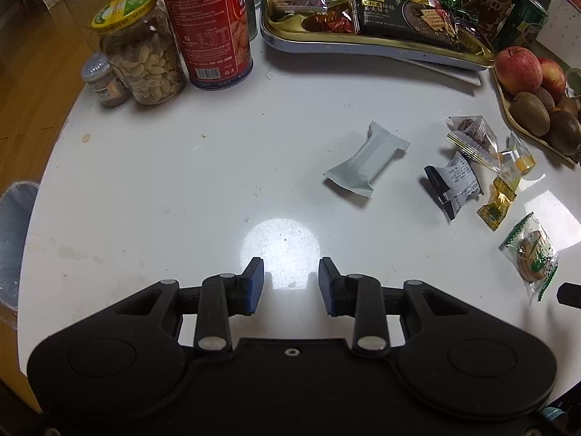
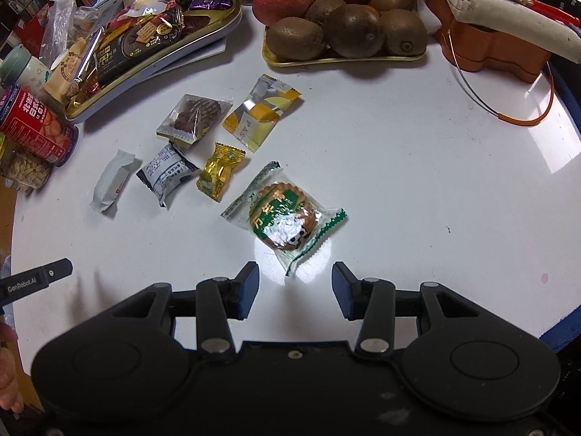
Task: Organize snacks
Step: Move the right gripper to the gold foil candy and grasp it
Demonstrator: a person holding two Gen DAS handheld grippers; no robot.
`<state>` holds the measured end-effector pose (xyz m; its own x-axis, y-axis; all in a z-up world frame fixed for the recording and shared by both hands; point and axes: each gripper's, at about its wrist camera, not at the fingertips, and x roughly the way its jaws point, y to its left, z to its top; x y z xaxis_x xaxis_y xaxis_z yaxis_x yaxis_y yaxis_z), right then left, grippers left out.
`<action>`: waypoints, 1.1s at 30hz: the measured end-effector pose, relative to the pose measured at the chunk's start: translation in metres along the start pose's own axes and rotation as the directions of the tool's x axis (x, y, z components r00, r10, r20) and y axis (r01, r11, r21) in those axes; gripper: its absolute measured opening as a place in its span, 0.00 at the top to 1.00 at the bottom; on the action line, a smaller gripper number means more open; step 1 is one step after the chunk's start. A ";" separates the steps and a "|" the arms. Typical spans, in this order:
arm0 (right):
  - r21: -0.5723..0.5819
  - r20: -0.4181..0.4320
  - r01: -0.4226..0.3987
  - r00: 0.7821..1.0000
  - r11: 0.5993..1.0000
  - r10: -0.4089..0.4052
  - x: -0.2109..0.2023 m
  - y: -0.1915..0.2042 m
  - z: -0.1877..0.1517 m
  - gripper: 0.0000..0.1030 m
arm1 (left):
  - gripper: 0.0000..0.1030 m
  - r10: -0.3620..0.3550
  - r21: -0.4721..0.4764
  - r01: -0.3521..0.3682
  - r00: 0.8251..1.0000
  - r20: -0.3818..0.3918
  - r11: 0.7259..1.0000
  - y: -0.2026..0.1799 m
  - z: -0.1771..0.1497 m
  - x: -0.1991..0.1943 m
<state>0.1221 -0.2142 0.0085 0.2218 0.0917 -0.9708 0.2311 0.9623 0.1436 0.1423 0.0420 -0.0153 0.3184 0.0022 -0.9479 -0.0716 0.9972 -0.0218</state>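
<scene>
Several loose snacks lie on the white table [image 1: 181, 181]. A white wrapped bar [image 1: 366, 158] [image 2: 110, 185] lies furthest left. To its right lie a black-and-white packet [image 1: 454, 185] [image 2: 167, 174], a gold candy [image 1: 495, 200] [image 2: 219, 170], a clear brown cookie packet [image 1: 472, 134] [image 2: 194, 116], a yellow-and-silver packet [image 1: 517, 161] [image 2: 259, 110] and a green-and-clear biscuit packet [image 1: 532, 254] [image 2: 285, 216]. A gold-rimmed snack tray [image 1: 326, 41] [image 2: 203, 32] holds many snacks at the back. My left gripper [image 1: 291, 283] is open and empty, short of the white bar. My right gripper [image 2: 296, 285] is open, just short of the green packet.
A peanut jar [image 1: 143, 54], a red can [image 1: 210, 25] [image 2: 36, 123] and a small jar [image 1: 103, 80] stand at the back left. A fruit tray [image 2: 345, 60] with apples [image 1: 519, 69] and kiwis [image 2: 354, 31] sits at the back right. An orange container [image 2: 497, 51] stands far right.
</scene>
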 end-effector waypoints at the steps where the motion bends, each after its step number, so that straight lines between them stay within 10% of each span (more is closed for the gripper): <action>1: 0.003 0.001 -0.008 1.000 1.000 0.008 0.000 0.002 0.002 0.54 | 0.59 -0.001 0.000 0.001 1.000 -0.002 1.000 -0.001 0.002 0.001; 23: 0.233 -0.036 -0.135 0.988 0.963 0.148 0.060 0.035 0.061 0.52 | 0.59 -0.054 -0.070 0.055 0.998 0.015 0.996 0.009 0.015 -0.002; 33: 0.198 -0.008 -0.064 0.998 0.978 0.067 0.081 0.048 0.069 0.52 | 0.59 -0.077 -0.075 0.078 0.997 0.015 0.994 0.010 0.017 -0.003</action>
<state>0.2170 -0.1787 -0.0503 0.2290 0.1575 -0.9606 0.3995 0.8847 0.2403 0.1570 0.0532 -0.0071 0.3375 -0.0734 -0.9385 -0.1177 0.9858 -0.1195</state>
